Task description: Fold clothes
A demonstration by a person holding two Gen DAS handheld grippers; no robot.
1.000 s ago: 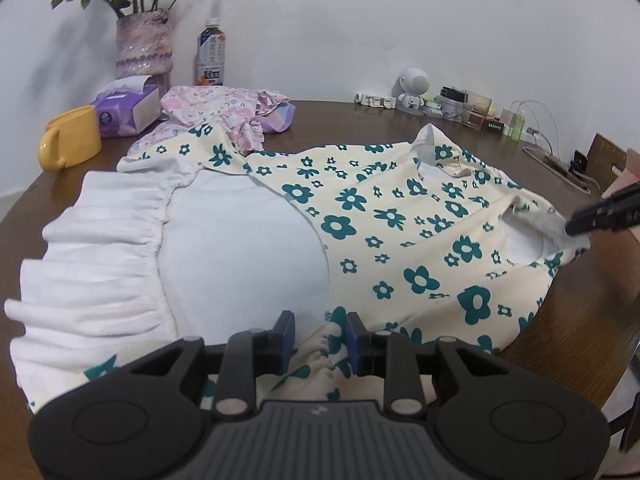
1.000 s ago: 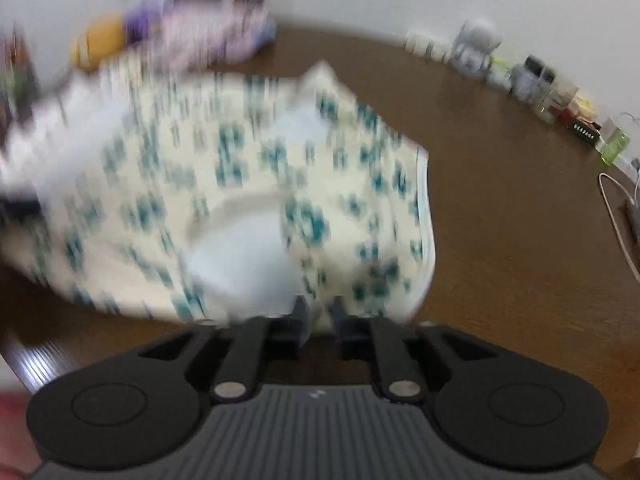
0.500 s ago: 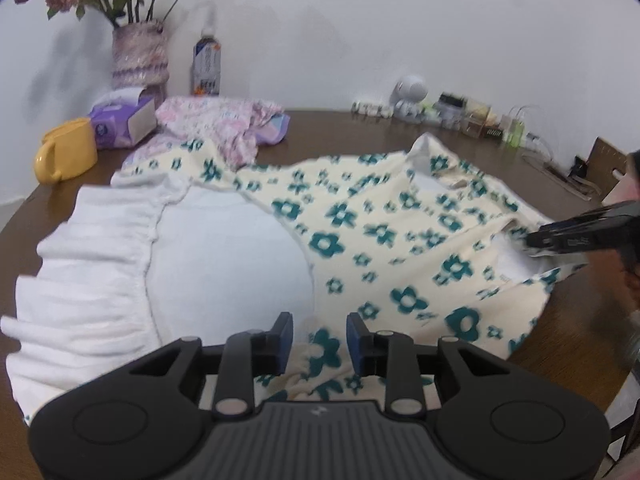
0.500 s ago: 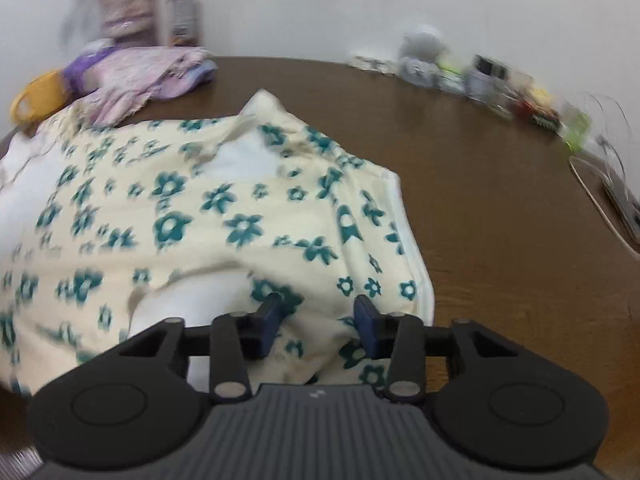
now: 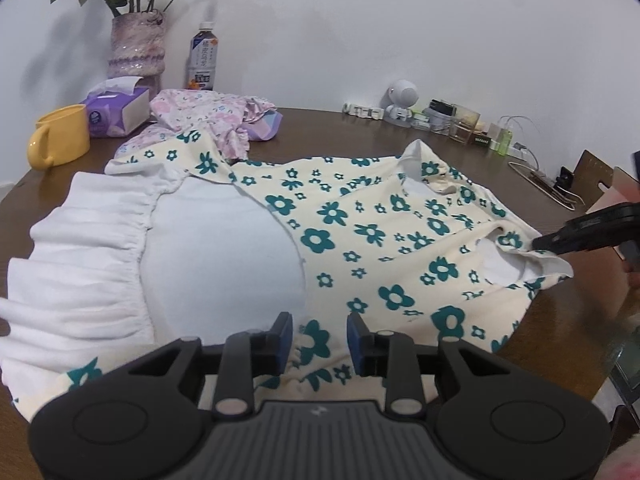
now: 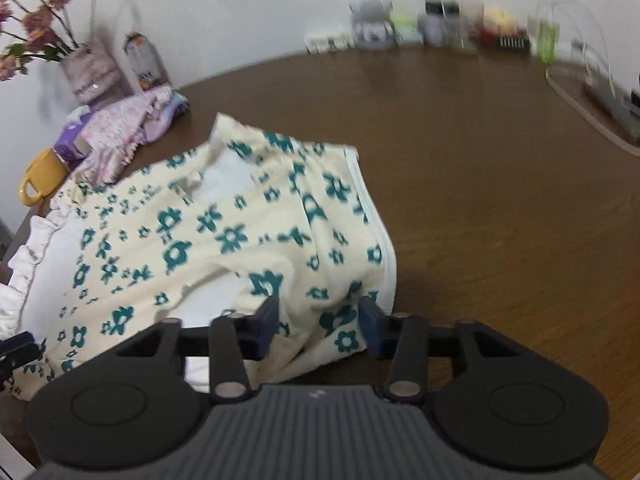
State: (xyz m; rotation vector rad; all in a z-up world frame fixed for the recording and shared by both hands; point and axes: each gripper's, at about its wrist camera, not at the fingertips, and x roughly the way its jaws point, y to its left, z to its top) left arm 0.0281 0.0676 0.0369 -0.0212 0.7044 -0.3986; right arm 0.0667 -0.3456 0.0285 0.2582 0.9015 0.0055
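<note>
Left gripper (image 5: 319, 338): jaws spread, fabric of the floral dress (image 5: 360, 236) lies between the blue pads (image 5: 284, 340) but they are not pressed on it. Right gripper (image 6: 318, 326): jaws also spread wide, a bunched shoulder corner of the same dress sits in the gap, no pinch visible. In the left wrist view the right gripper shows as a dark finger at the dress's armhole edge, touching or just beside the cloth; cannot tell which.

Dress lies spread on the brown wooden table (image 6: 500, 208), cream with teal flowers, folded partway so the white lining (image 5: 224, 248) and its gathered white ruffle (image 5: 84, 240) face up on the left half. Its neckline end points toward the far side of the table.

Behind the dress: a crumpled pink-and-lilac garment (image 5: 208, 114), touching the dress's far edge. Left of that, a yellow mug (image 5: 60, 140) and a purple tissue box (image 5: 116, 114) side by side. Further back, against the wall: a vase of dried flowers (image 5: 138, 46) and a drink bottle (image 5: 203, 58). Far right along the wall: small white robot figure (image 5: 402, 100), jars and clutter, cables. Right wrist view is motion-blurred at the back.
</note>
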